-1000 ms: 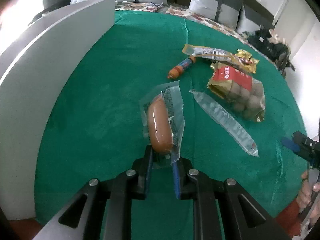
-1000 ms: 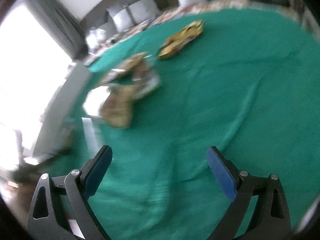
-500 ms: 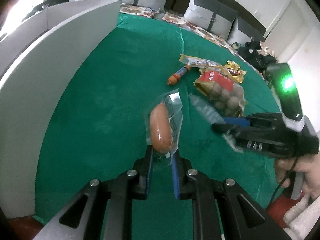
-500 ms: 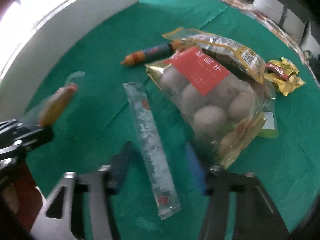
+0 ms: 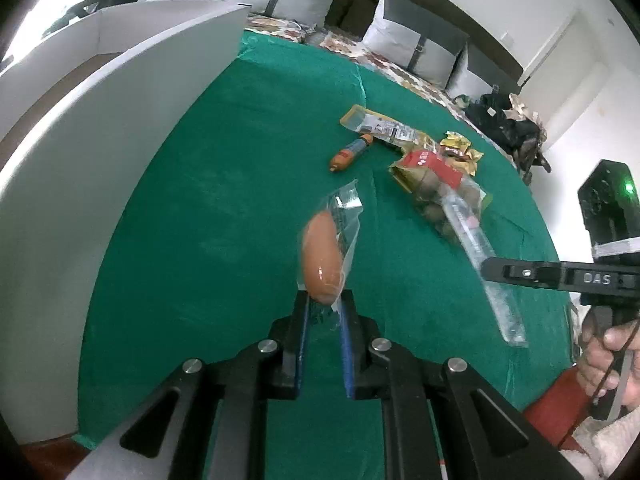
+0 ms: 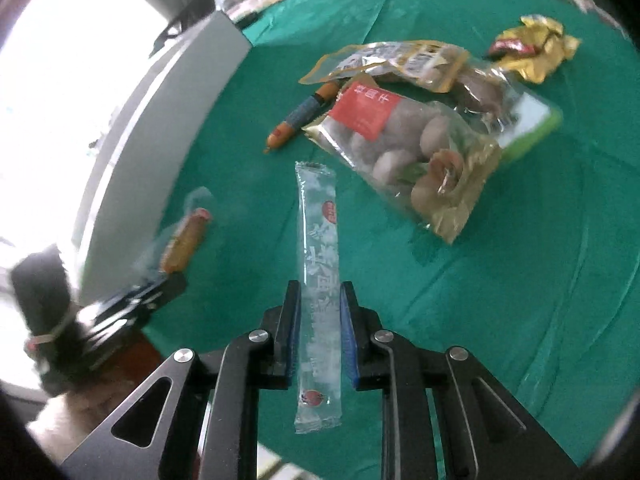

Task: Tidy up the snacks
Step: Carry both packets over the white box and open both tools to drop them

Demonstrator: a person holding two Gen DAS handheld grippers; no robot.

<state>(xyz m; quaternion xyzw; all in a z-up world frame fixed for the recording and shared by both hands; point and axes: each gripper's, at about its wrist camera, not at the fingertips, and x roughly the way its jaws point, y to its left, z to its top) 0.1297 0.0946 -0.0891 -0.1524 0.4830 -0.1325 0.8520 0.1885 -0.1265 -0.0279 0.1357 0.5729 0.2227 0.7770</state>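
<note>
I am holding the left gripper clamped on the near end of a sausage in a clear wrapper, which is sticking up and away from the fingertips, lifted clear of the green tablecloth. To the left of this gripper a tall white box wall is curving along the cloth's edge. Ahead and to the right of it I am seeing the remaining snacks: a small orange-and-blue sausage stick, a yellow-edged flat packet just past it, a clear bag with a red label holding round brownish pieces, and a crumpled gold wrapper beyond the bag. My right gripper is closing on a long clear stick sachet, its blue pads pressing either side of the sachet's near half; the sachet is running straight ahead from the fingers, with its far end pointing toward the red-label bag. In the left wrist view the same sachet is hanging tilted from the right gripper's black finger, off the cloth, its upper end overlapping the bag in the picture. From the right wrist camera the left gripper is appearing blurred, off to the left and slightly ahead, with its sausage angled upward. My hand is wrapping the right gripper's handle at the far right of the left wrist view.
</note>
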